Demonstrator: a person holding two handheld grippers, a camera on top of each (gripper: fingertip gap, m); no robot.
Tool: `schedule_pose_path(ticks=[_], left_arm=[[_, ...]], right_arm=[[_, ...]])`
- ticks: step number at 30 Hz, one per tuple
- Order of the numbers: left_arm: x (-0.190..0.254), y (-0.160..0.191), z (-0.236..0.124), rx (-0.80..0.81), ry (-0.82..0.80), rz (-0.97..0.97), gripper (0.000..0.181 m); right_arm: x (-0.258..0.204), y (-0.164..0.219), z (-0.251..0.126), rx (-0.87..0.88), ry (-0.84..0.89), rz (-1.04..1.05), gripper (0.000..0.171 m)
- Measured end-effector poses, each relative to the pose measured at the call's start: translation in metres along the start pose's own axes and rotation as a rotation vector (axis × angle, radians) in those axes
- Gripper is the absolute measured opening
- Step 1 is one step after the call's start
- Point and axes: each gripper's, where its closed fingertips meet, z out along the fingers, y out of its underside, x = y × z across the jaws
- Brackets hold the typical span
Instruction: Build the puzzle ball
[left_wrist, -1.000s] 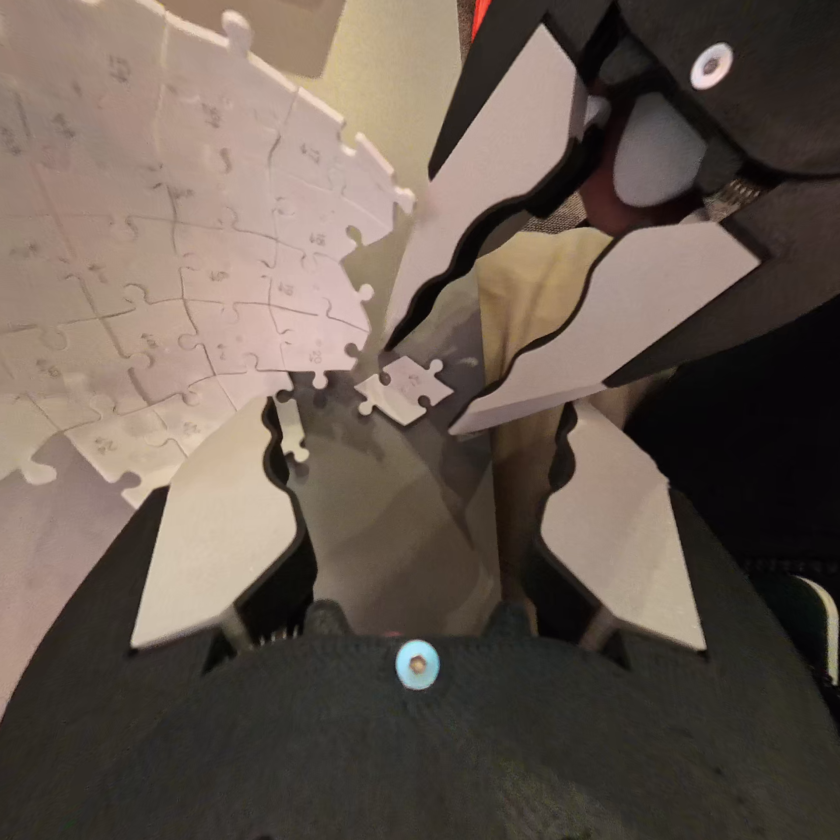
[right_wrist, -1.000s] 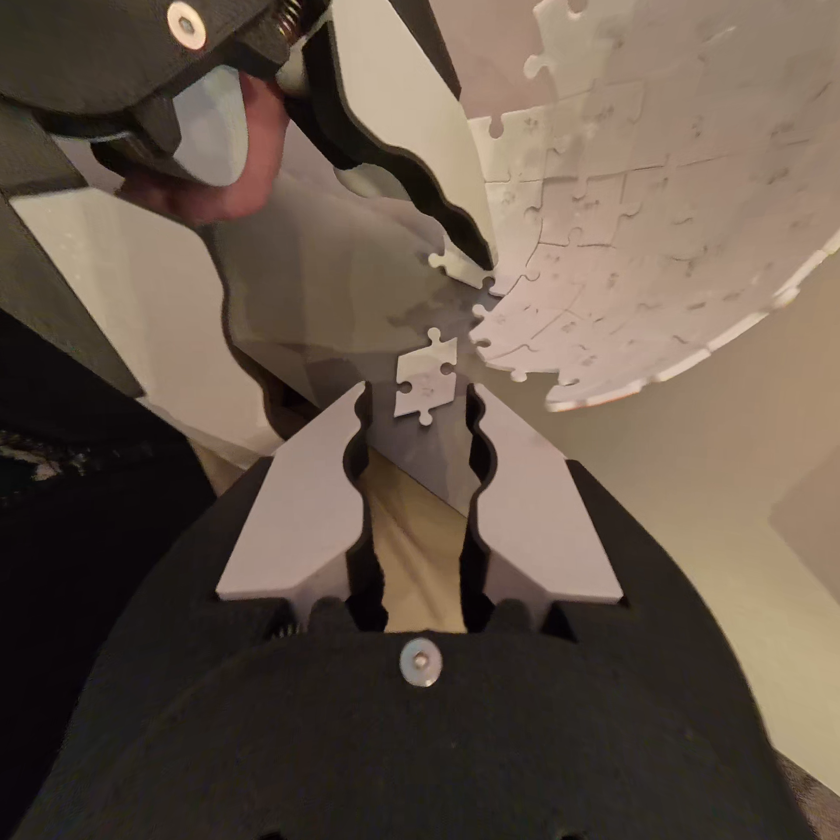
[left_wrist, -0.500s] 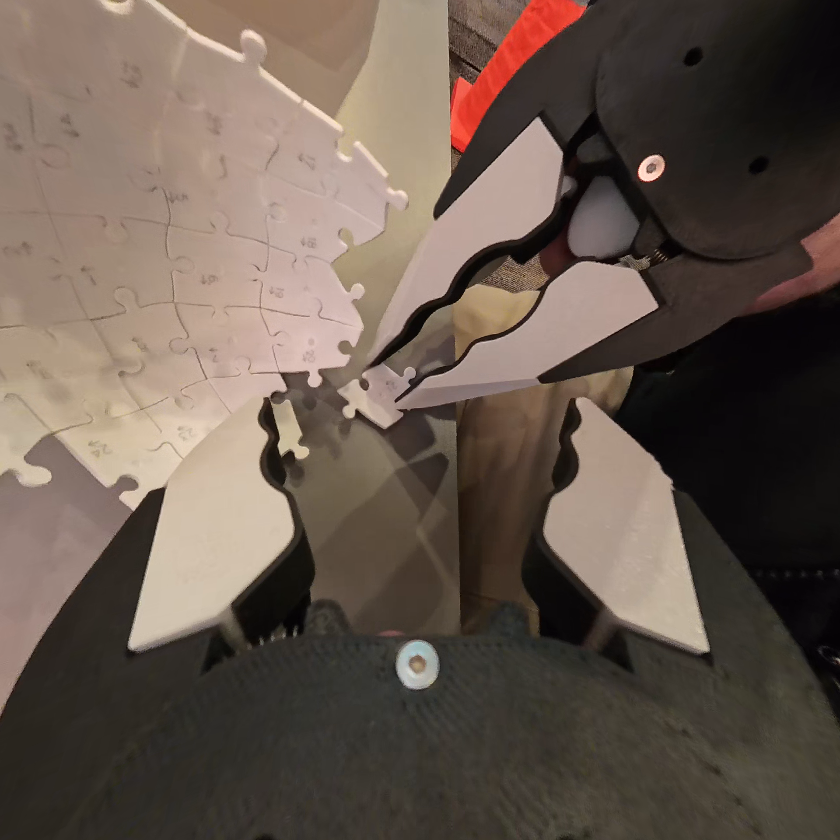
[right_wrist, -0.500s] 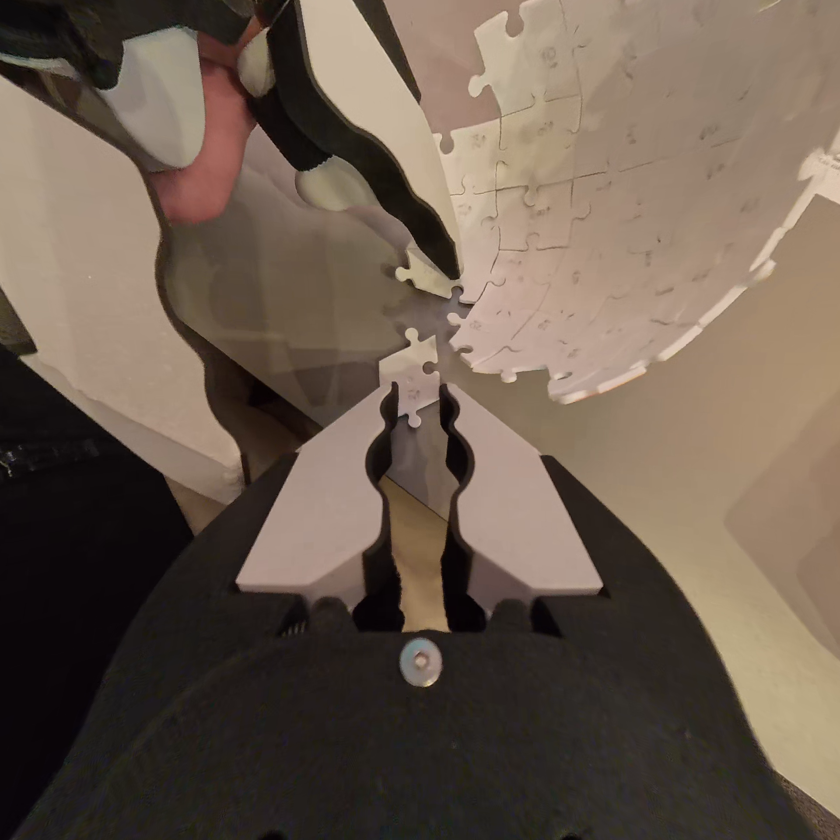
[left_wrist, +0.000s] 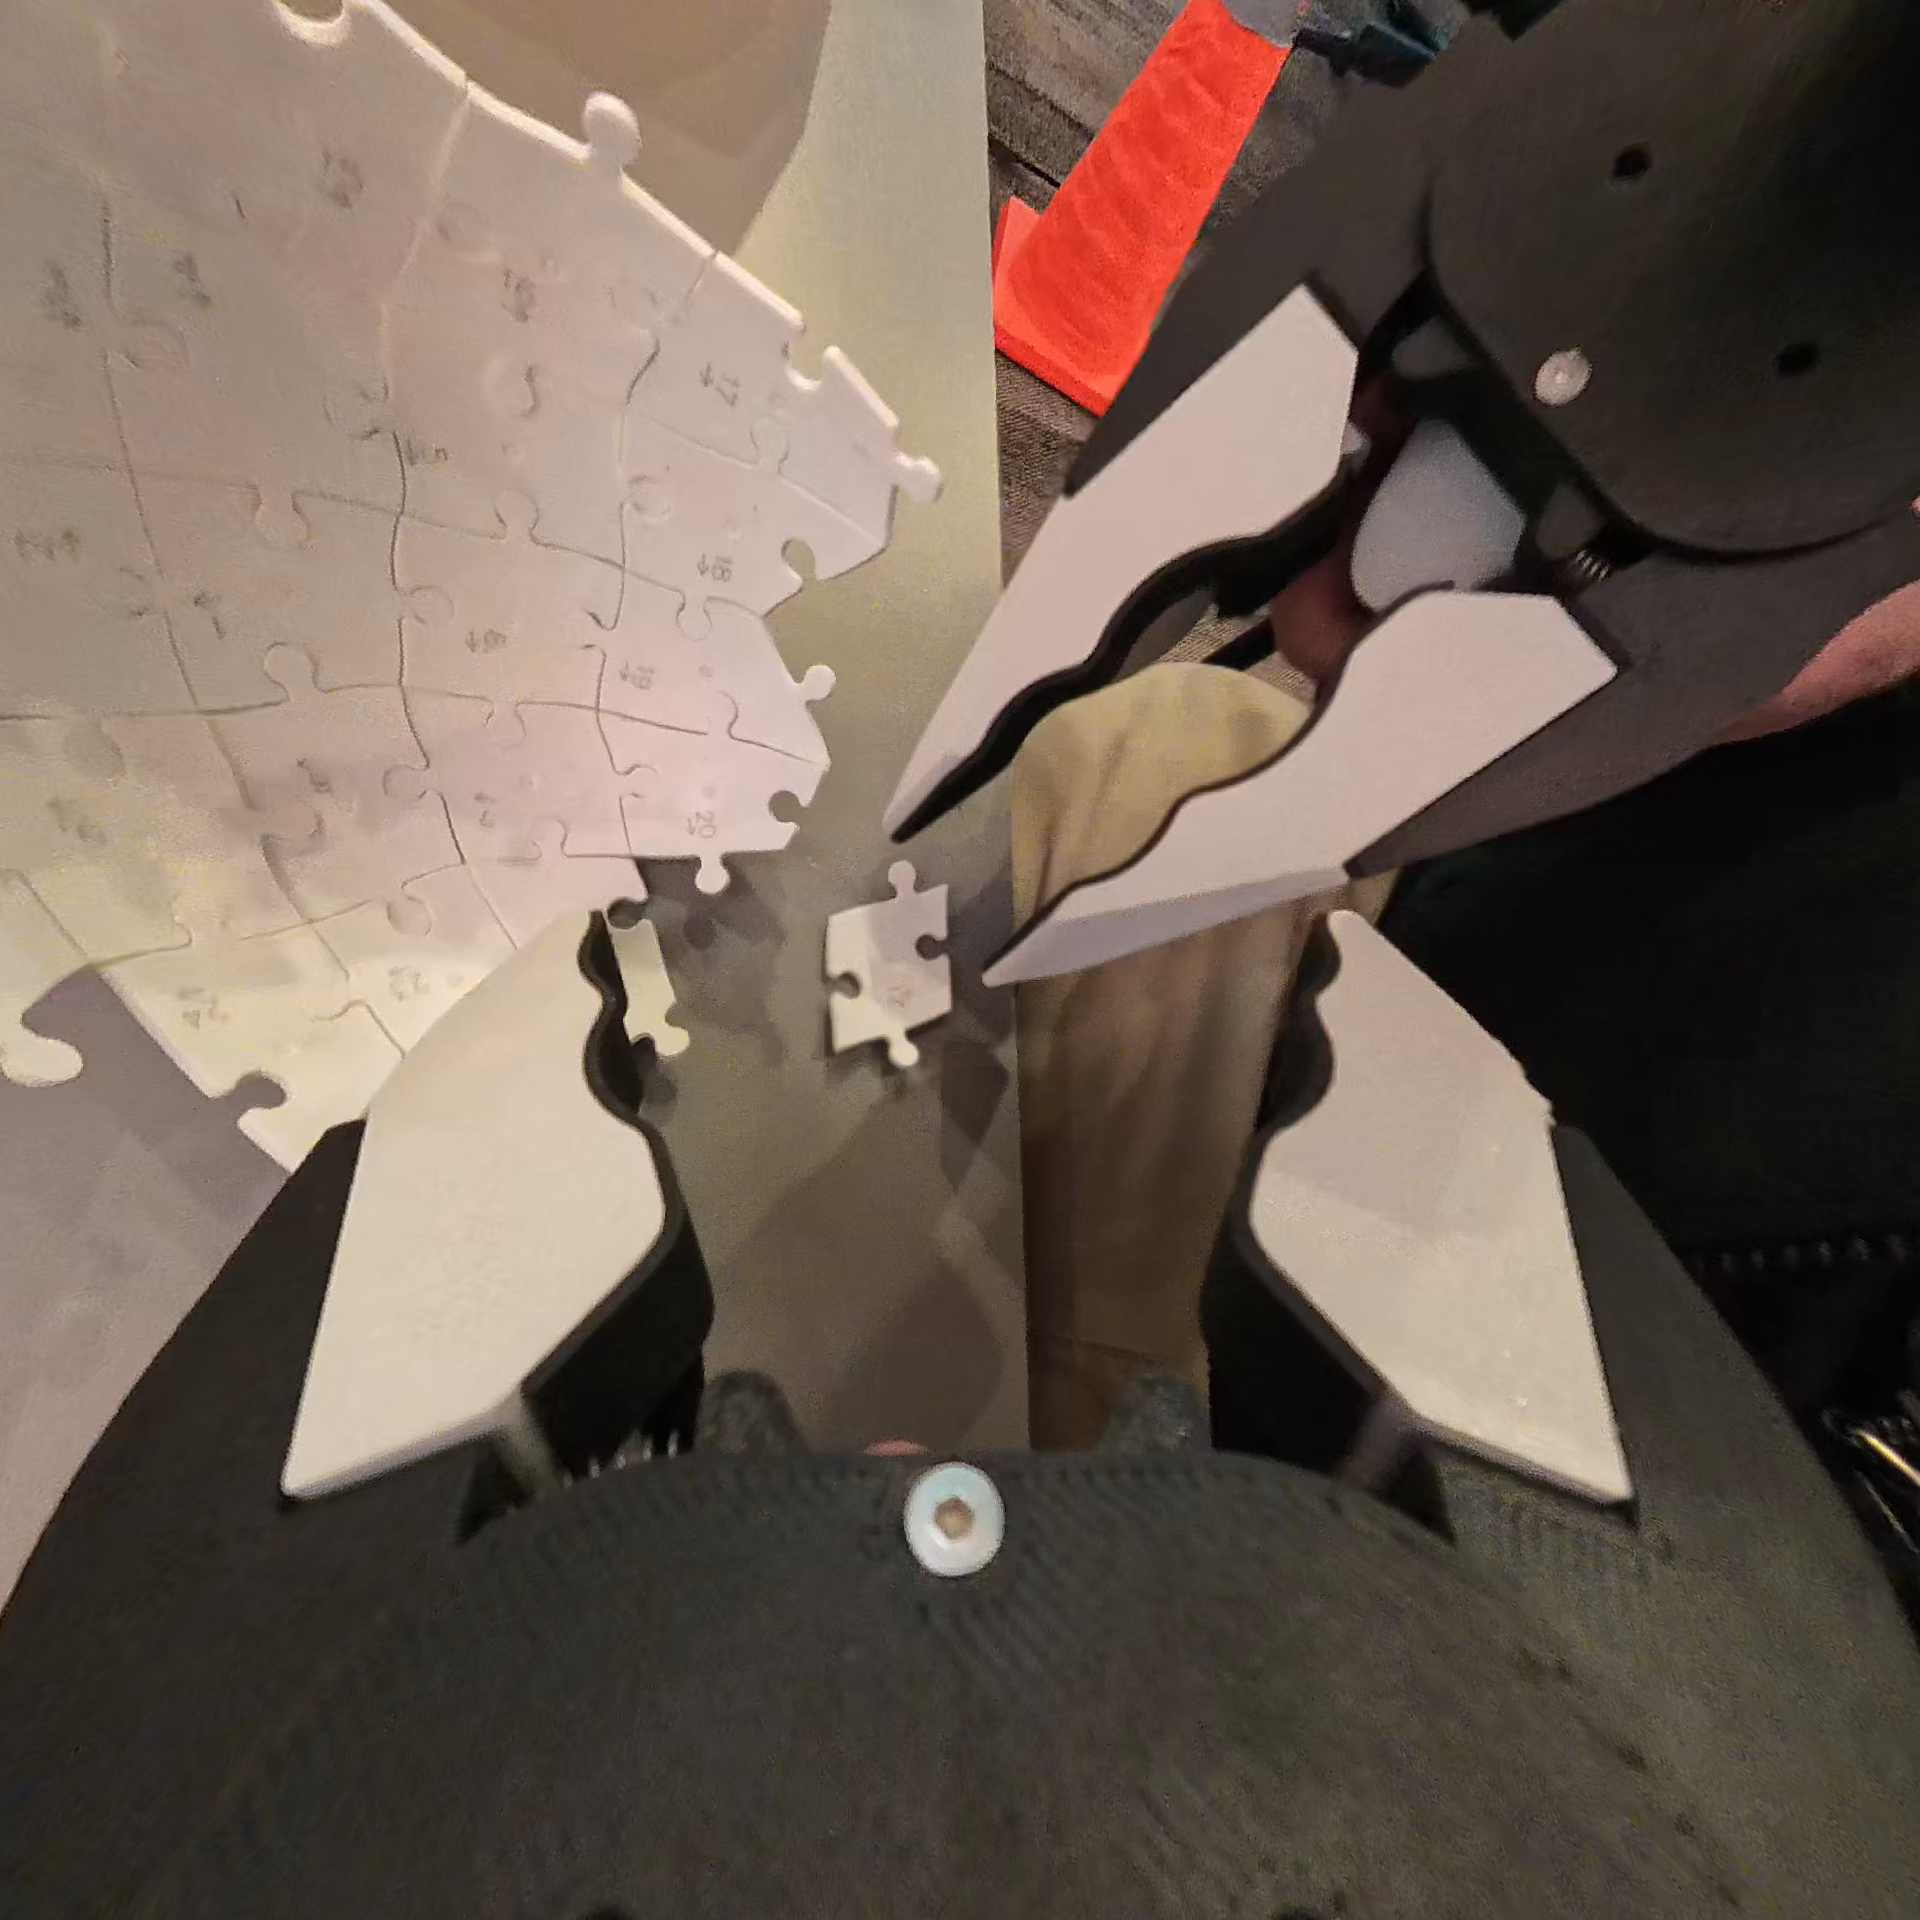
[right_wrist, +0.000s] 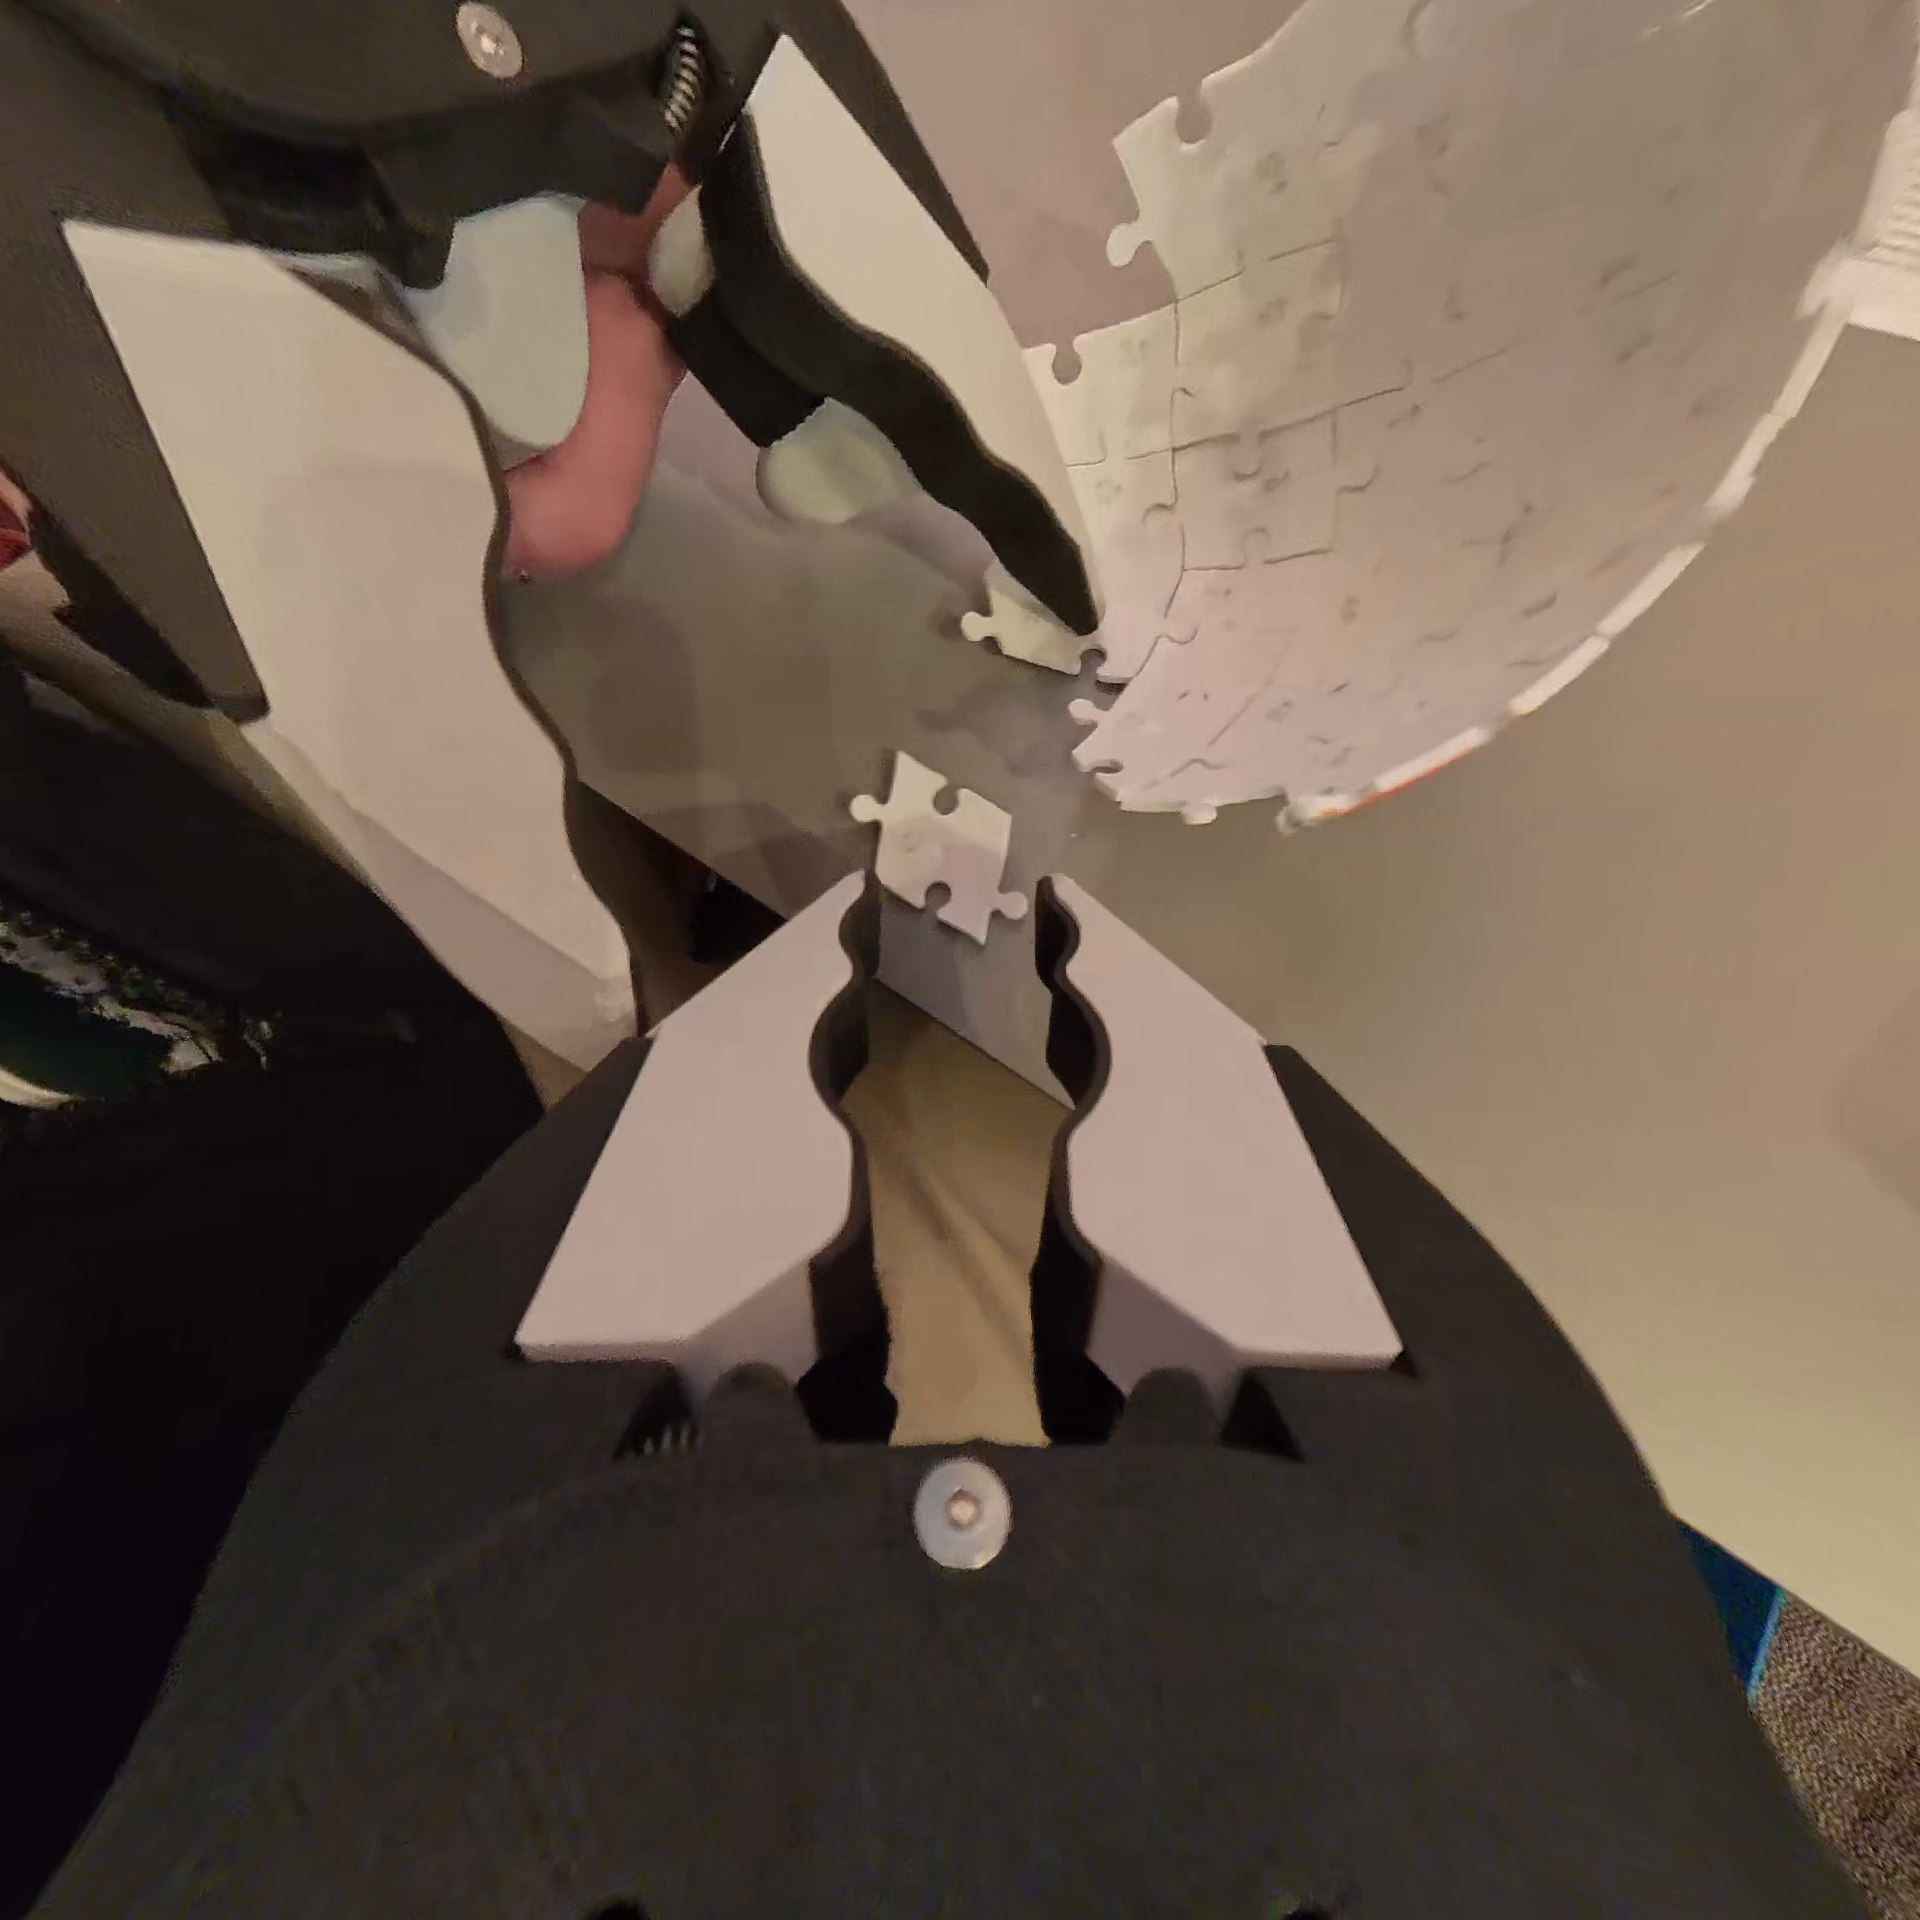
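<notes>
The half-built white puzzle ball shell (left_wrist: 364, 571) stands on the pale table; it also shows in the right wrist view (right_wrist: 1403, 468). A loose white puzzle piece (left_wrist: 888, 977) lies flat on the table a short way from the shell's lower edge. My left gripper (left_wrist: 966, 935) is wide open; its left fingertip rests on another piece (left_wrist: 644, 977) at the shell's edge. My right gripper (right_wrist: 954, 883) is open and empty, its tips just short of the loose piece (right_wrist: 945, 842). In the left wrist view it comes in from the upper right (left_wrist: 940, 904).
The table edge (left_wrist: 1003, 623) runs close to the loose piece, with beige cloth (left_wrist: 1122, 831) below it. An orange cone-shaped object (left_wrist: 1122, 208) stands on the grey carpet beyond. A hand shows behind the left gripper (right_wrist: 582, 499). Both grippers' tips are close together, under 4 cm apart.
Half a second ago my right gripper's fingers were narrowed around the loose piece. Now they have opened and drawn back; the piece has turned and lies farther from the shell. The left gripper has barely moved.
</notes>
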Motion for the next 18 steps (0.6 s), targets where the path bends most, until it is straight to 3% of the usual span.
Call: schedule_pose_path(ticks=[4,18], left_arm=[[0.004,0.004,-0.004,0.006,0.036,-0.001,0.122],[0.005,0.011,-0.017,0.011,0.097,-0.002,0.122]], right_arm=[[-0.011,-0.003,0.003,0.049,0.004,-0.033,0.03],[-0.014,0.009,0.005,-0.041,0.017,-0.16,0.034]])
